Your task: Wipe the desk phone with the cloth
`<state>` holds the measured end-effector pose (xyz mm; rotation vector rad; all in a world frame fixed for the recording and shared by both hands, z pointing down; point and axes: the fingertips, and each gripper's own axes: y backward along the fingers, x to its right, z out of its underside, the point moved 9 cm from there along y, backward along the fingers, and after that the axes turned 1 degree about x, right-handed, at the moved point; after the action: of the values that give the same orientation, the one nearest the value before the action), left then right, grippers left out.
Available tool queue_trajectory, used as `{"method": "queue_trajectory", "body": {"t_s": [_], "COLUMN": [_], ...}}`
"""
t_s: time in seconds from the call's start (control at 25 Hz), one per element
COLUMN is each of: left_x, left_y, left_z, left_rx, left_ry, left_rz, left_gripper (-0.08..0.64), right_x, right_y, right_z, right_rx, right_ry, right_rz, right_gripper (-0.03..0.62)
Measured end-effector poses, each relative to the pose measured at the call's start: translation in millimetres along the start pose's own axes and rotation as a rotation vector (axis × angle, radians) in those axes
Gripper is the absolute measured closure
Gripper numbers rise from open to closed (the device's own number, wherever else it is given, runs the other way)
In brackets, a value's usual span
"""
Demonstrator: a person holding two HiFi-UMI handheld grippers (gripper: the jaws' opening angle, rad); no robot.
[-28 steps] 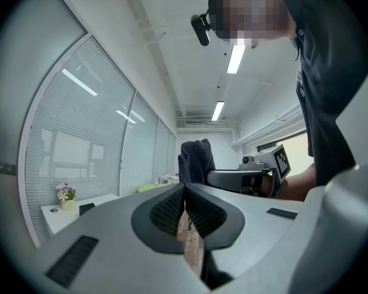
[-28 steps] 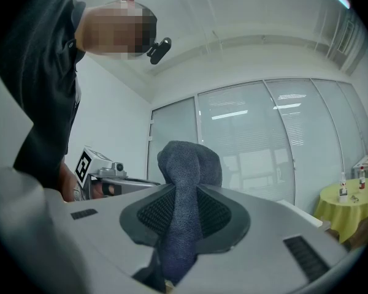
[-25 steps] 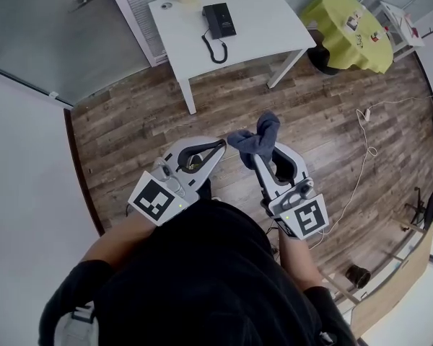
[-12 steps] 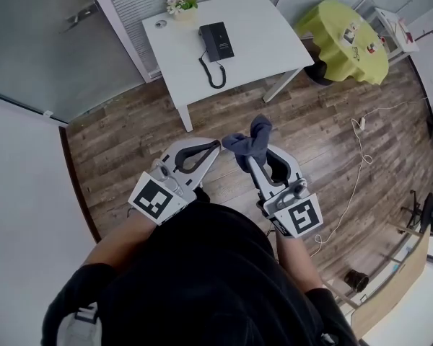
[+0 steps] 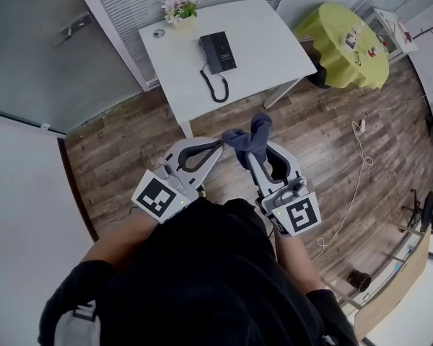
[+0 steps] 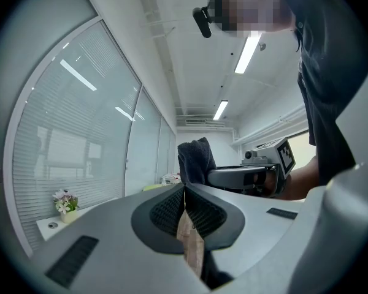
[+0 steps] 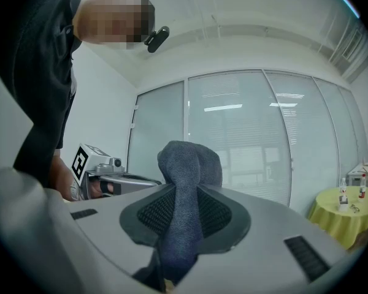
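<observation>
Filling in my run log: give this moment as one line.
phase: pre-wipe | right gripper: shut on cloth | left gripper: shut, empty | desk phone: on table, untouched

White table [image 5: 268, 36], flowers [image 5: 179, 7], yellow-draped table [image 5: 333, 26], perhaps a cable [image 5: 360, 125]

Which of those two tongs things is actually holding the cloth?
The right tongs: the blue-grey cloth is pinched between them and sticks out past the tips. The left tongs are closed with nothing in them.
</observation>
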<state>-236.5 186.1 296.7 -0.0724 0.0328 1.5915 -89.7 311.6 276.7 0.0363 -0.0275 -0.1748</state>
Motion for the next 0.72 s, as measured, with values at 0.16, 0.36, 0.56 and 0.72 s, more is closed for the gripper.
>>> {"method": "queue_trajectory", "body": {"t_s": [0.16, 0.36, 0.56, 0.72], "left_x": [-9.0, -22.2, -28.1, -30.3], "left_y": [-8.4, -34.0, -64.9, -92.0], "left_z": [2.7, 5.4, 1.1, -3.8], "left_rx": [-0.002, -0.036, -0.033, -0.035], "left_ry": [0.006, 0.01, 0.0, -0.004], "left_rz": [0.012, 0.007, -0.026, -0.074], "left_gripper": [0.549, 0.549, 0.549, 0.549], "right_x": [7.6, 39.1, 78.4, 115.2], "right_y": [-6.2, -8.3, -13.1, -16.9], "right_z": [2.4, 10.1, 15.3, 13.1], "right_rx": [-0.013, -0.04, -0.031, -0.027], "right_ry": [-0.01, -0.016, -0.036, -0.026], "right_rz": [-0.008, 0.017, 0.007, -0.03], "right_gripper": [0.494, 0.494, 0.494, 0.494]}}
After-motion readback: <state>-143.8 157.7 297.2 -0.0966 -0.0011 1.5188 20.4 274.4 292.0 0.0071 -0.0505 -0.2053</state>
